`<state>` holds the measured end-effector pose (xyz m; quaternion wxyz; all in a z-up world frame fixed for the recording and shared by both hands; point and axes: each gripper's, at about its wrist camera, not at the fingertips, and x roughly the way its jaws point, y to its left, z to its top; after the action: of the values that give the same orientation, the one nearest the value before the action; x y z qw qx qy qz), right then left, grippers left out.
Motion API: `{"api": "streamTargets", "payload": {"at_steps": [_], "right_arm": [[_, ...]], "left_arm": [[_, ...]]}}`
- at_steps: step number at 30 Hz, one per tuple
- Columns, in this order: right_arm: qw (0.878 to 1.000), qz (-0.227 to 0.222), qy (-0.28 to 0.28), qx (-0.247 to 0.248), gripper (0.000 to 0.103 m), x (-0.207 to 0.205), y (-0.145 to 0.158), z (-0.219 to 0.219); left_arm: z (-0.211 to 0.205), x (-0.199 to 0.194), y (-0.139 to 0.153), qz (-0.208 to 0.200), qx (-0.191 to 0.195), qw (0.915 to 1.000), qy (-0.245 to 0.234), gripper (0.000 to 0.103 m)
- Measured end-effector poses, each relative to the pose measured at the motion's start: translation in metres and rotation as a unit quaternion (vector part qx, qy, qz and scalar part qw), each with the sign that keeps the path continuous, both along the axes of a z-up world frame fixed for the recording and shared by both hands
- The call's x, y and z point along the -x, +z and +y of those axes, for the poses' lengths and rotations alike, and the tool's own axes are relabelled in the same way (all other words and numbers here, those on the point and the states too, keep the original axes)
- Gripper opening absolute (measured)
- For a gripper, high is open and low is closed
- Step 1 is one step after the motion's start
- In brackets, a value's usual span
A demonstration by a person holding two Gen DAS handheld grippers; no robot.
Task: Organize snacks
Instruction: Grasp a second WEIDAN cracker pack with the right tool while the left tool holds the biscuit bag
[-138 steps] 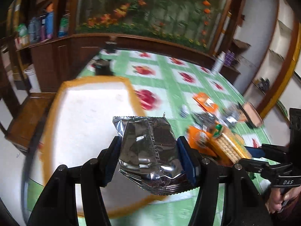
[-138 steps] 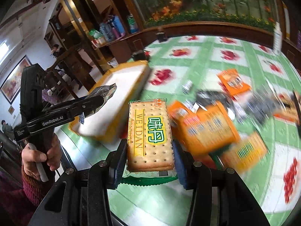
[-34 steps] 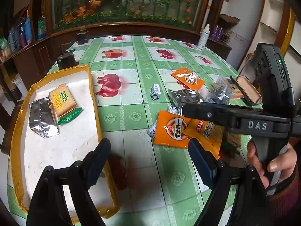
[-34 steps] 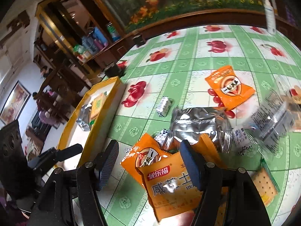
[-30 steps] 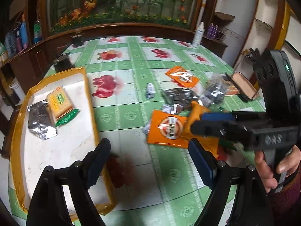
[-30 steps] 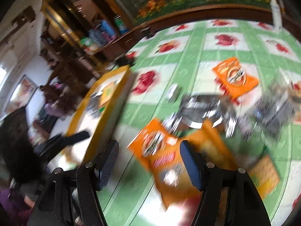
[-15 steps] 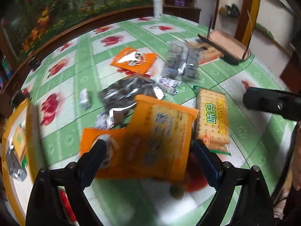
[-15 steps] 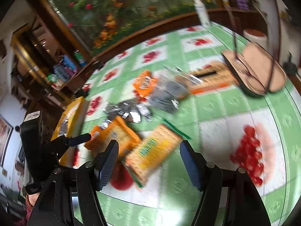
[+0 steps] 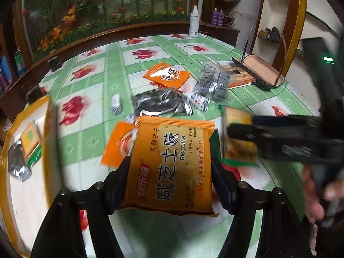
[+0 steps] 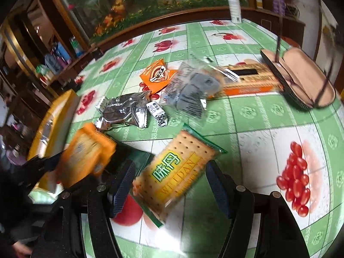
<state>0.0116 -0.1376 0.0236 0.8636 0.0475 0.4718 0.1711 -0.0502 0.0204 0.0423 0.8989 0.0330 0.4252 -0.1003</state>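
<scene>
My left gripper (image 9: 171, 174) is shut on an orange biscuit bag (image 9: 172, 167) and holds it above the table. The bag shows blurred at the left of the right wrist view (image 10: 86, 152). My right gripper (image 10: 169, 182) is open, its jaws on either side of a WEIDAN cracker pack (image 10: 174, 169) that lies on the table. The same pack sits under the right gripper in the left wrist view (image 9: 236, 137). A yellow-rimmed tray (image 9: 13, 120) at the left holds a silver packet (image 9: 17, 165) and a cracker pack (image 9: 31, 139).
Loose snacks lie mid-table: a silver packet (image 10: 124, 109), an orange sachet (image 10: 157, 75), a clear grey pack (image 10: 193, 90), a small sweet (image 10: 158, 112), a long orange box (image 10: 249, 81). A glasses case (image 10: 301, 77) stands at the right. A white bottle (image 10: 234, 2) stands at the far edge.
My left gripper has closed on the orange biscuit bag and lifted it. My right gripper has come down around the WEIDAN cracker pack.
</scene>
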Motion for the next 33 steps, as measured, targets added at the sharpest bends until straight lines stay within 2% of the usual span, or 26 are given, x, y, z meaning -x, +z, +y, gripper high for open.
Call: {"api": "streamTargets", "payload": {"at_steps": [4, 7, 9, 14, 18, 21, 24, 29, 33], "right_arm": [[0.999, 0.003, 0.009, 0.045, 0.074, -0.001, -0.010, 0.013], [0.998, -0.009, 0.022, 0.061, 0.073, 0.007, -0.011, 0.011], [0.998, -0.009, 0.032, 0.062, 0.058, 0.013, -0.011, 0.003], [0.996, -0.018, 0.042, 0.080, 0.055, 0.030, -0.010, -0.012], [0.992, -0.028, 0.046, 0.117, 0.056, 0.038, -0.013, -0.008], [0.992, -0.034, 0.044, 0.115, 0.056, 0.039, -0.013, -0.008], [0.993, -0.038, 0.042, 0.107, 0.053, 0.041, -0.012, -0.011], [0.996, -0.034, 0.038, 0.070, 0.052, 0.045, -0.008, -0.018], [0.997, -0.034, 0.046, 0.046, 0.052, 0.052, -0.001, -0.019]], "left_arm": [[0.010, 0.030, -0.001, 0.003, 0.003, 1.0000, -0.007, 0.071], [0.016, 0.045, -0.010, 0.010, 0.008, 0.9999, -0.001, 0.071], [0.019, 0.049, -0.015, 0.012, 0.005, 0.9999, 0.007, 0.071], [0.021, 0.040, -0.027, 0.027, -0.001, 0.9995, 0.018, 0.071], [0.019, 0.035, -0.029, 0.038, 0.000, 0.9991, 0.020, 0.071], [0.015, 0.031, -0.032, 0.048, -0.007, 0.9988, 0.008, 0.071], [0.012, 0.033, -0.032, 0.044, -0.017, 0.9989, 0.006, 0.069], [0.018, 0.041, -0.021, 0.012, 0.005, 0.9999, 0.009, 0.069], [0.019, 0.042, -0.016, 0.008, 0.020, 0.9998, 0.006, 0.069]]}}
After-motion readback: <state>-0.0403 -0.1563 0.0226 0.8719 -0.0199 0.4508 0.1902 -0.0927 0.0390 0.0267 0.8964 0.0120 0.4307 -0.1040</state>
